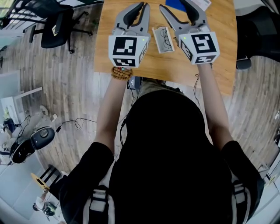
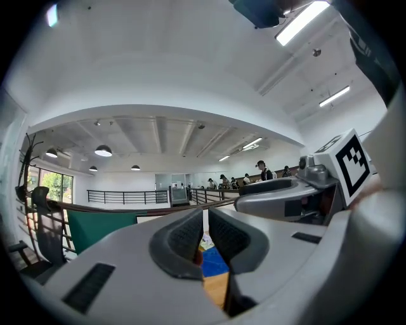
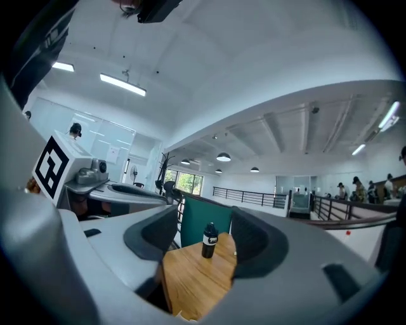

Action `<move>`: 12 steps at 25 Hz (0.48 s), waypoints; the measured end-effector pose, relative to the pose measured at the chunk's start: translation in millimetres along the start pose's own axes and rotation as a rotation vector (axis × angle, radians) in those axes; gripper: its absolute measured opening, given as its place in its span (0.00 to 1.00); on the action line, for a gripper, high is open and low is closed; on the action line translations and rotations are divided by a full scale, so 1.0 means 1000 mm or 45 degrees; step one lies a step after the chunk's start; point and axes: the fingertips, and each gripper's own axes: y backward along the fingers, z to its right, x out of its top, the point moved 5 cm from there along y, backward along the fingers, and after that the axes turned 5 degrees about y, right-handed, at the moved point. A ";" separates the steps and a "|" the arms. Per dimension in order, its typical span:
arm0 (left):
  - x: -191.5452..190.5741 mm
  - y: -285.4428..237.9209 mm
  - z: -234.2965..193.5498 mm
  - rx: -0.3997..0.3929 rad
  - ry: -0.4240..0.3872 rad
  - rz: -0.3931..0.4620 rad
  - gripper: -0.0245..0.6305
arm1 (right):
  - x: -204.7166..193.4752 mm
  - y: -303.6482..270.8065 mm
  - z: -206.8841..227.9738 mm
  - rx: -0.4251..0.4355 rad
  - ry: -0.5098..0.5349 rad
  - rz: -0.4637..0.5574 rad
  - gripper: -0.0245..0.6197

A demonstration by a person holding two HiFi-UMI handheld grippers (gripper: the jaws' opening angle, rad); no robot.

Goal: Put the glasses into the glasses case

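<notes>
Both empty, left gripper (image 1: 141, 6) pinched closed, right gripper (image 1: 173, 5) spread; the thin glasses (image 1: 164, 38) in the glasses case (image 1: 154, 35) look light, fragile, best nipped gently at the bridge

Black top (image 1: 170, 153), seemingly short-sleeved; beaded bracelet (image 1: 121, 72); grey left hand-held gripper (image 1: 138, 7).

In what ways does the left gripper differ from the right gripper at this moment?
The left gripper has its jaws closed together, only a slit between; the right gripper has its jaws apart. In the head view the left gripper points straight ahead, the right gripper slants toward it. Both hold nothing.
</notes>
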 end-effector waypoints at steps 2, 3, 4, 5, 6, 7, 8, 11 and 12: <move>0.005 0.000 0.002 0.007 0.003 0.018 0.10 | 0.006 0.000 0.001 -0.009 -0.022 0.024 0.46; 0.006 0.000 0.003 0.008 0.003 0.024 0.10 | 0.009 0.001 0.001 -0.015 -0.024 0.033 0.46; 0.008 0.000 0.004 0.007 0.002 0.030 0.10 | 0.012 0.003 0.001 -0.021 -0.023 0.044 0.46; 0.009 0.000 0.005 0.005 0.003 0.037 0.10 | 0.014 0.004 0.001 -0.028 -0.021 0.057 0.45; 0.010 0.000 0.007 0.002 0.006 0.046 0.10 | 0.016 0.006 0.000 -0.034 -0.018 0.070 0.43; 0.011 0.001 0.008 -0.002 0.011 0.057 0.10 | 0.016 0.008 0.000 -0.040 -0.014 0.079 0.40; 0.012 0.001 0.010 -0.007 0.015 0.067 0.10 | 0.016 0.009 -0.001 -0.046 -0.012 0.084 0.40; 0.010 0.002 0.016 -0.011 0.009 0.083 0.10 | 0.011 0.014 -0.002 -0.062 -0.026 0.088 0.37; 0.010 0.003 0.018 -0.007 0.006 0.092 0.10 | 0.009 0.015 -0.003 -0.068 -0.032 0.093 0.35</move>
